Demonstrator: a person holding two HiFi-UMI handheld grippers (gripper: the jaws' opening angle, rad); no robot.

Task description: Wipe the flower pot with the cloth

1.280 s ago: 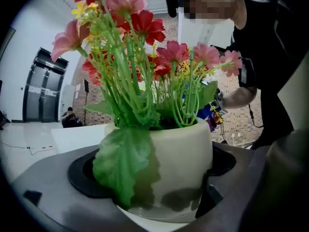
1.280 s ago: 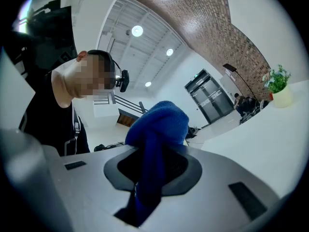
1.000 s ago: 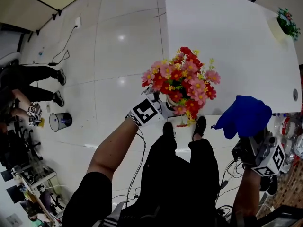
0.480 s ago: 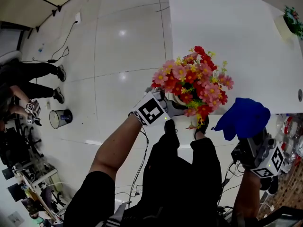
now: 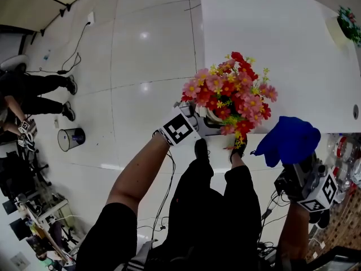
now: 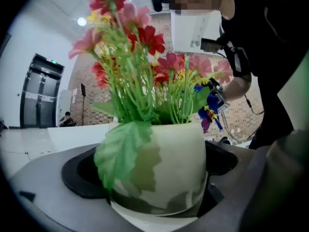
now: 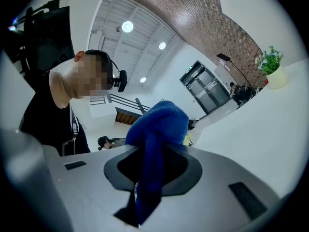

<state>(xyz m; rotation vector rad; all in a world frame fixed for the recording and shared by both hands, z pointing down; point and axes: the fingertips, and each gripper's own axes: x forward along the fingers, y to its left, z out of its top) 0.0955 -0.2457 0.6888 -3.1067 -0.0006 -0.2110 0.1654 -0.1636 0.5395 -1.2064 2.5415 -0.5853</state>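
Observation:
A white flower pot (image 6: 166, 166) full of red, pink and yellow artificial flowers (image 5: 228, 92) is held in the air off the near edge of the white table (image 5: 271, 44). My left gripper (image 5: 204, 124) is shut on the pot; in the left gripper view the pot fills the space between the jaws, a green leaf (image 6: 123, 151) hanging over its front. My right gripper (image 5: 299, 176) is shut on a blue cloth (image 5: 290, 140), which bunches up above the jaws (image 7: 157, 129). The cloth hangs just right of the flowers, apart from the pot.
A small potted green plant (image 5: 345, 28) stands at the table's far right corner. The person's legs and shoes (image 5: 200, 151) are below the pot. A wire waste bin (image 5: 70, 139) and another person (image 5: 39, 95) are on the tiled floor at the left.
The left gripper has carried the pot and flowers a little to the right and up in the view, closer to the cloth. The right gripper and cloth have stayed almost in place.

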